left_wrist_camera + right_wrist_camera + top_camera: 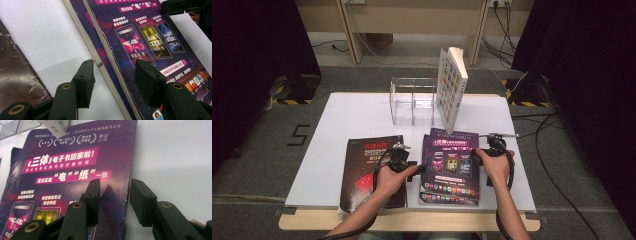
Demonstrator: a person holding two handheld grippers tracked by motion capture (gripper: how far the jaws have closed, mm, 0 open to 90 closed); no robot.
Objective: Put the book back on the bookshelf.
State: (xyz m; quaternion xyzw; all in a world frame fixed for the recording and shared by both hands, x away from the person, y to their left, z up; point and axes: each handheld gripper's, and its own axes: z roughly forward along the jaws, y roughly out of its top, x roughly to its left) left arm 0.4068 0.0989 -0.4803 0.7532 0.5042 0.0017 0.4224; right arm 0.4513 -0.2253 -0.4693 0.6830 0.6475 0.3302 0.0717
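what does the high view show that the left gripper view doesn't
High view alone: the clear acrylic organiser at the back of the white board, a white book standing at the organiser's right end, and both hands with their forearms. Left gripper view alone: the left gripper close up, open jaws straddling the magazine's edge. Both: the purple magazine, the dark magazine beside it, and the right gripper.

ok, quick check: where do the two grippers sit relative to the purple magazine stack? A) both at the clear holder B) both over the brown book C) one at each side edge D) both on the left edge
C: the left gripper straddles the left edge of the purple magazine, and the right gripper straddles its right edge, both with jaws open.
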